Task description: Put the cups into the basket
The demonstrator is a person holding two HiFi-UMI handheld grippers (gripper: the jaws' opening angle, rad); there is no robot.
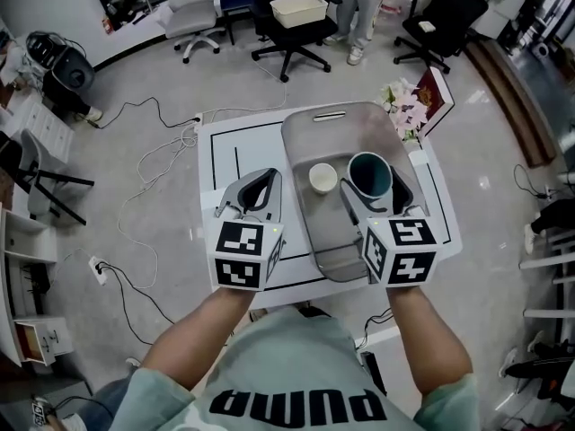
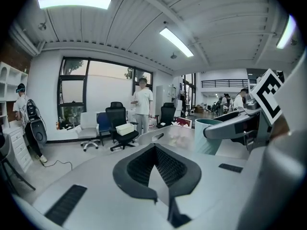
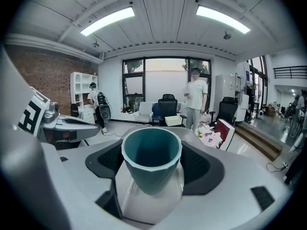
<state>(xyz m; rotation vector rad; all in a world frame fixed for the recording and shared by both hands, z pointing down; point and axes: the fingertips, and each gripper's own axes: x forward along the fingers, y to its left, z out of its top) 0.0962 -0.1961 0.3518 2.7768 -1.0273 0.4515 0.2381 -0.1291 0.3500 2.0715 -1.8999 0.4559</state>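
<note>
**Right gripper holding the teal cup over the basket**

Right gripper (image 1: 372, 187) fingers (image 3: 103, 159) were spread wide and pressed on the teal cup (image 3: 151, 169) at mid-wall, one on either side. The basket (image 1: 314, 137) lay beneath them, with a white cup (image 1: 322, 178) just left of them. The teal cup looked rigid, light and smooth, so its tapered wall probably favoured a hold just under the rim. Left gripper (image 2: 156, 150) fingers met at the tips, empty.

Your T-shirt (image 1: 296, 348) is grey-green and short-sleeved, with bold black lettering (image 1: 296, 409) across its chest. Forward of the T-shirt, the left gripper (image 1: 266, 180) and right gripper (image 1: 370, 180) are pale grey shells with black ribbed pads (image 2: 168, 167), each backed by a black-and-white marker cube (image 1: 244, 254).
</note>
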